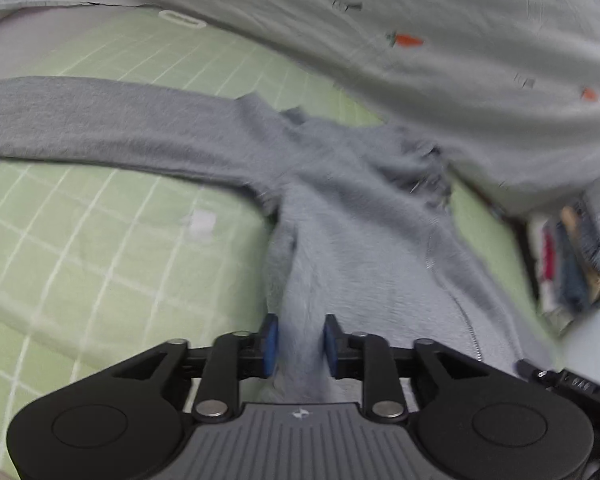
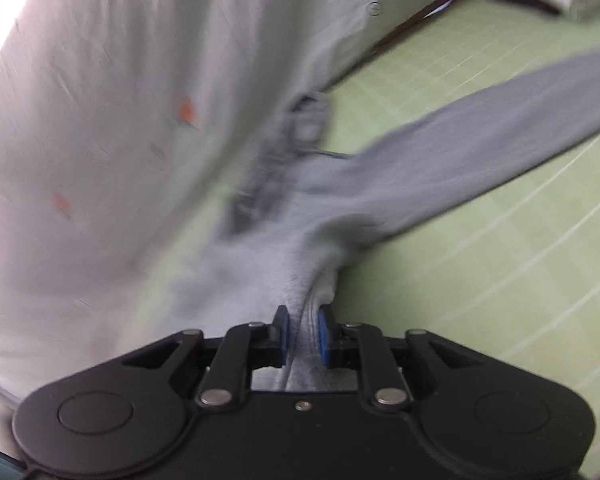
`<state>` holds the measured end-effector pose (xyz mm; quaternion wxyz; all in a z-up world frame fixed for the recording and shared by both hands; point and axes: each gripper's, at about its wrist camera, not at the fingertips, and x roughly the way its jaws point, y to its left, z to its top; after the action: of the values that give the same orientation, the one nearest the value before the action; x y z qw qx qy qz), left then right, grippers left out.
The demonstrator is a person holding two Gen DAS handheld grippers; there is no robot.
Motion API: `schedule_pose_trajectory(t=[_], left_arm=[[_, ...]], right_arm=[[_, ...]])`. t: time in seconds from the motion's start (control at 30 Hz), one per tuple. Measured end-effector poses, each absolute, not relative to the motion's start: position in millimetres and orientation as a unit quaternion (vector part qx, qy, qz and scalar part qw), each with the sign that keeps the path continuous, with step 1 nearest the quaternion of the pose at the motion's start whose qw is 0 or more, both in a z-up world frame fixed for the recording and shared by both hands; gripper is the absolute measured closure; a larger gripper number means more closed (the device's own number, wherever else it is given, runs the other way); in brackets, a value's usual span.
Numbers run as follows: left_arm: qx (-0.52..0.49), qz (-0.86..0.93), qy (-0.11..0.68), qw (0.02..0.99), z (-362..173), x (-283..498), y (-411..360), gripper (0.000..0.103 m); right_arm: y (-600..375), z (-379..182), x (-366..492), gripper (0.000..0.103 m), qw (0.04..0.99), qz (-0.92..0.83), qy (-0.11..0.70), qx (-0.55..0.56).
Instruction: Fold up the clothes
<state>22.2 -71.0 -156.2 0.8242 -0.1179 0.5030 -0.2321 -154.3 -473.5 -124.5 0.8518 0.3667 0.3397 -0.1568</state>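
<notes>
Both views are blurred. Each hand-held gripper, left (image 1: 299, 344) and right (image 2: 302, 338), pinches a bunched edge of the grey zip jacket (image 1: 360, 220), spread on the green checked sheet (image 1: 80, 240). A pale carrot-print cloth (image 1: 420, 60) hides the background.

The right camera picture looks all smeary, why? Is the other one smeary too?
Right wrist view: motion blur smears the grey zip-up top and the carrot-print fabric, with bright washout at the top left. Left wrist view: milder blur, sharper near the left gripper; the fisheye bends the green checked sheet.
</notes>
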Motion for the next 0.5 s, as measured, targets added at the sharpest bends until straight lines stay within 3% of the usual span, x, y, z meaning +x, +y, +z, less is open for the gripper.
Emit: schedule_pose_trajectory(t=[0.07,0.13,0.17,0.4,0.47,0.5], left_arm=[[-0.092,-0.22,0.517,0.822,-161,16,-73,0.059],[-0.1,-0.224,0.52,0.818,-163,11,-70,0.046],[-0.109,-0.226,0.523,0.815,-165,9,-68,0.038],[-0.096,-0.256,0.541,0.795,-179,-1,-84,0.034],[-0.096,-0.271,0.537,0.793,-180,-4,-89,0.036],[-0.096,-0.275,0.539,0.79,-181,-5,-91,0.043]], right_arm=[[-475,-131,-156,0.075,0.846,-0.174,0.371,0.341],[-473,-134,-163,0.052,0.847,-0.161,0.369,0.347],[-470,-135,-166,0.048,0.849,-0.157,0.37,0.344],[-463,-154,-172,0.046,0.84,-0.11,0.406,0.341],[-460,-157,-168,0.045,0.839,-0.096,0.416,0.337],[-458,-159,-166,0.046,0.839,-0.09,0.422,0.332]])
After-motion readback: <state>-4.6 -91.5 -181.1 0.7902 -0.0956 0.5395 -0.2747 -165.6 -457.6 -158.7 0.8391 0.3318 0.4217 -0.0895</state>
